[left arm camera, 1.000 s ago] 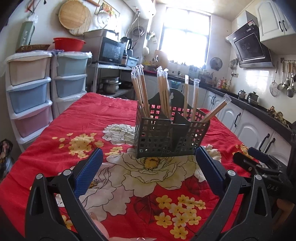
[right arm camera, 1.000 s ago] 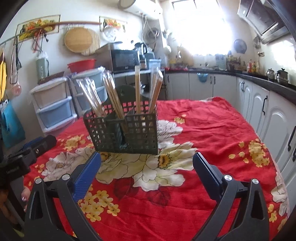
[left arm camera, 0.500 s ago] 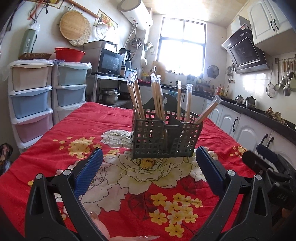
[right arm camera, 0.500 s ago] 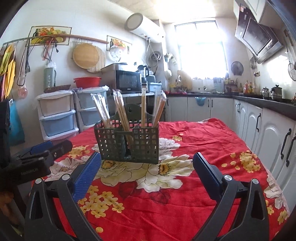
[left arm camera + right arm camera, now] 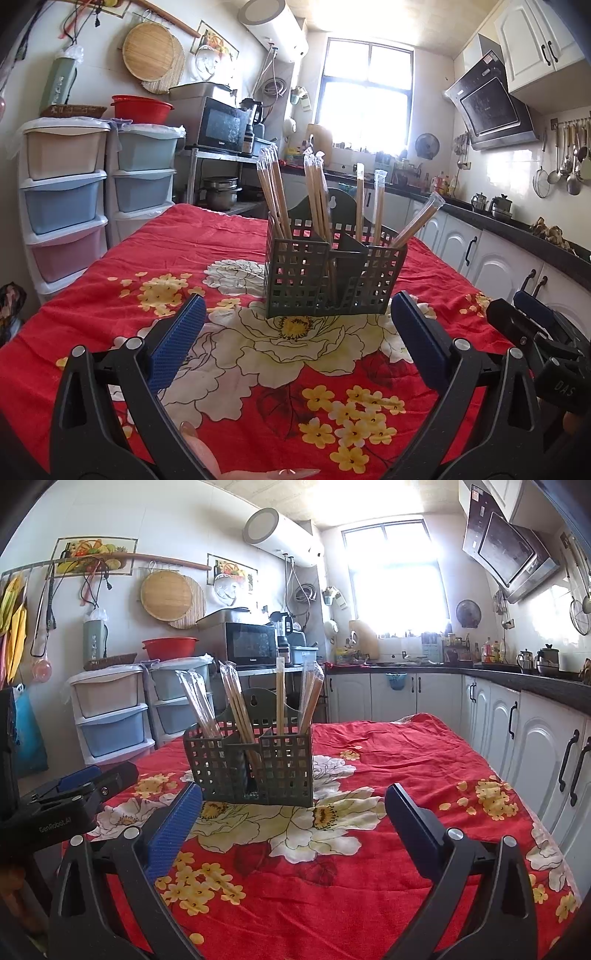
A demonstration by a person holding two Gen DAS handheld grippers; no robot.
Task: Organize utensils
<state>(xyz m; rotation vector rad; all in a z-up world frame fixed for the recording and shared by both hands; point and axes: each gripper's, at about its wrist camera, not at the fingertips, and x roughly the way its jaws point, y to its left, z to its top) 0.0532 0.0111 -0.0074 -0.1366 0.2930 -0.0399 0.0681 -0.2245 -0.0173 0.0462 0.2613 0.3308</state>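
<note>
Dark green lattice basket [image 5: 334, 278] stands at centre frame on a red flowered tablecloth [image 5: 229, 236], divided into compartments; wrapped chopsticks [image 5: 275, 192] stand in bundles in the left compartments, two single pairs upright further right, one pair [image 5: 417, 223] leaning out to the right; right-wrist view shows the same basket [image 5: 255, 766] left of centre, sticks upright. Bare cloth all round the basket; cloth edge drops off at left toward stacked plastic drawers [image 5: 62, 195]; white cabinets [image 5: 535, 746] run along the right. Left gripper [image 5: 295, 341] spread wide, blue pads apart, nothing between them, short of the basket; right gripper [image 5: 291, 823] likewise wide and empty.
</note>
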